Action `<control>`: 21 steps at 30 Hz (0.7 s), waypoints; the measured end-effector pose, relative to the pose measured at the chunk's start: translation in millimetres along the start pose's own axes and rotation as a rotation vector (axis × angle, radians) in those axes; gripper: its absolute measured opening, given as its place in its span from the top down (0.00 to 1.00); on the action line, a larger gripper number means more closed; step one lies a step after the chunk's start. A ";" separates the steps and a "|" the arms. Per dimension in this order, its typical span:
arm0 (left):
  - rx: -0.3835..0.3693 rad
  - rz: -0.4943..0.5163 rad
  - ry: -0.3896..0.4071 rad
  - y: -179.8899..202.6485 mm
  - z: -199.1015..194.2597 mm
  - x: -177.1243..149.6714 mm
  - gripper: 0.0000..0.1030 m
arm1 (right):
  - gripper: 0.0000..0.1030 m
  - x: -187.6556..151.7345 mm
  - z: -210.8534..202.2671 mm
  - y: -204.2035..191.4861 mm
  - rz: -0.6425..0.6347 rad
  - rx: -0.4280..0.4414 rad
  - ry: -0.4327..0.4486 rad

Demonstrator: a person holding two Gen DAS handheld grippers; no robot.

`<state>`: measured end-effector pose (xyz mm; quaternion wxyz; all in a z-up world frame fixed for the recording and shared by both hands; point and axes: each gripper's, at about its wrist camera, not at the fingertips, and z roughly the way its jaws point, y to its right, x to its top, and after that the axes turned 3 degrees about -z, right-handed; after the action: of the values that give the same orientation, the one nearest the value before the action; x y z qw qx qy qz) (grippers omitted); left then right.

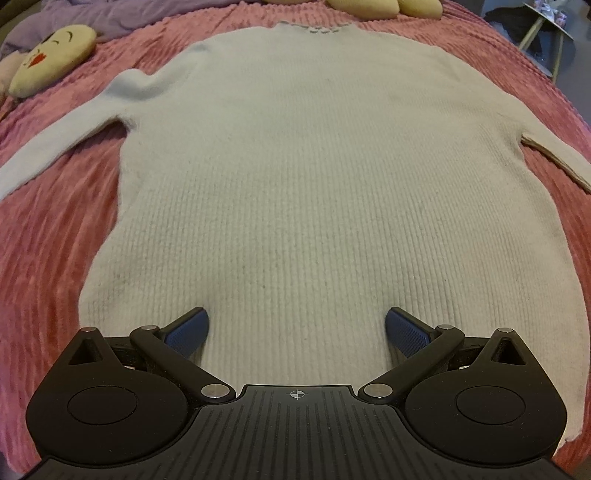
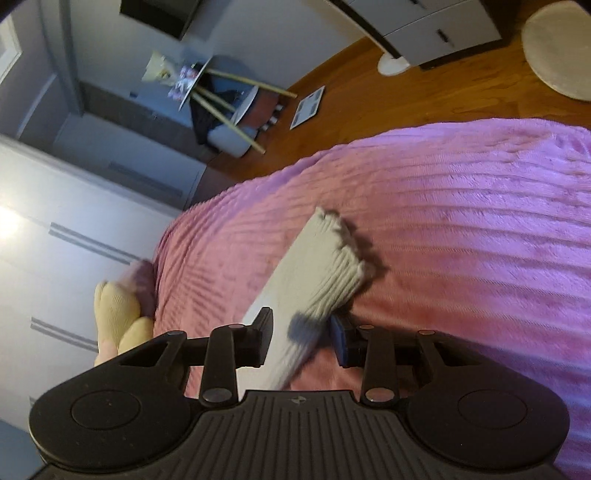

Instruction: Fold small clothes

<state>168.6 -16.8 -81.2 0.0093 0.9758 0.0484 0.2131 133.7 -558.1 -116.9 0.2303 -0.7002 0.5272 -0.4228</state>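
Note:
A cream ribbed sweater (image 1: 303,177) lies flat on the pink bedspread (image 1: 48,236), collar at the far end, sleeves spread to both sides. My left gripper (image 1: 297,326) is open wide, its blue pads resting on the sweater's lower hem area. In the right wrist view the sweater's right sleeve (image 2: 317,273) runs between the fingers of my right gripper (image 2: 301,338), cuff end pointing away. The jaws stand a little apart around the sleeve; the frame is blurred and I cannot tell whether they grip it.
A yellow face plush (image 1: 51,59) lies at the far left, more plush toys (image 1: 384,7) beyond the collar. A lilac blanket (image 1: 140,14) is at the far left. The bed edge (image 2: 258,177) drops to a wooden floor (image 2: 406,96) with a stool (image 2: 229,107).

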 end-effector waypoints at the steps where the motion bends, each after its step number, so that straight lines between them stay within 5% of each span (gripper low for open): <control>1: -0.002 0.002 -0.001 -0.2 -0.2 0.4 0.00 | 0.87 1.4 3.5 -0.9 -0.008 -0.006 0.002; 4: 0.000 -0.002 0.012 -0.9 -5.3 1.9 0.00 | 0.92 5.0 9.2 -9.2 -0.055 -0.031 0.008; 8: -0.004 -0.012 0.065 -6.3 -18.0 9.3 0.00 | 0.92 -6.1 2.9 -66.9 -0.285 0.006 0.033; 14: -0.080 -0.063 0.140 -21.7 -34.4 37.9 0.00 | 0.92 -102.2 1.2 -192.8 -0.676 0.322 -0.080; 17: -0.157 -0.103 0.180 -30.2 -43.0 53.0 0.00 | 0.82 -163.0 6.1 -225.6 -0.802 0.444 -0.186; 19: -0.204 -0.102 0.199 -30.1 -45.9 63.7 0.00 | 0.66 -190.2 10.4 -227.3 -0.845 0.441 -0.230; 21: -0.253 -0.085 0.211 -24.0 -43.7 75.4 0.00 | 0.64 -203.1 10.3 -220.3 -0.869 0.389 -0.223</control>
<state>216.4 14.4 -11.1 0.1361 0.9360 0.0632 0.3183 244.4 -295.4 -24.1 0.2140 -0.8405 0.0695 -0.4928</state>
